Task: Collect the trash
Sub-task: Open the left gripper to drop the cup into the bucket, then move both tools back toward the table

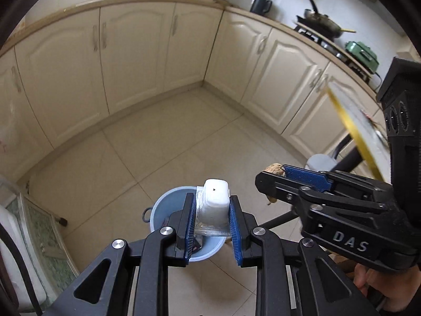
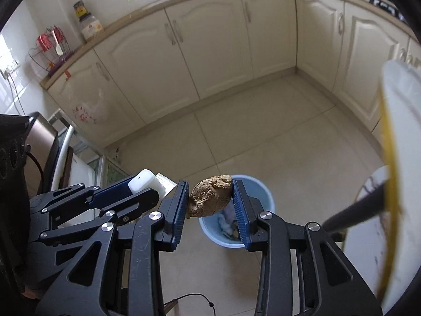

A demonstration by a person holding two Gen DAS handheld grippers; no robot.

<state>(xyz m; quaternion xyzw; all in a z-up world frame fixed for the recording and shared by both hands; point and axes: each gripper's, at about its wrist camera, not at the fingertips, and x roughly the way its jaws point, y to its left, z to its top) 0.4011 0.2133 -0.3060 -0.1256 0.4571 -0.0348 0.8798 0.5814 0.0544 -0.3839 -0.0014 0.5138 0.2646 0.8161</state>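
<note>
Blue-padded fingers of the left gripper (image 1: 212,220) fill the foreground of the left wrist view, clamped on a small white plastic container (image 1: 215,200) with a clear wrapper or film at its base. Directly beyond it, on the tiled floor (image 1: 163,142), stands the light blue bin (image 1: 160,205), already holding some scraps. Beside it, the right gripper (image 2: 210,200) is clamped on a brown, lumpy, wrinkled piece of trash (image 2: 210,196), pinched at its two ends; the bin shows behind and below it in the right wrist view. Cream cabinet doors (image 1: 131,60) line the far edges of the floor, and a yellow-rimmed white table (image 2: 400,137) intrudes at the right.

Handling, as judged: the container looks light, hollow and fairly stiff but smooth-sided, so it could slip; the hold across its flat sides, above the loose film, appears sound. The brown piece looks light, dry and possibly crumbly, with an uneven surface that gives the pads purchase; a hold across its thicker middle would be steadier than at the tapered ends. Both items seem positioned for release over the bin, though neither is clearly centred above its mouth.
</note>
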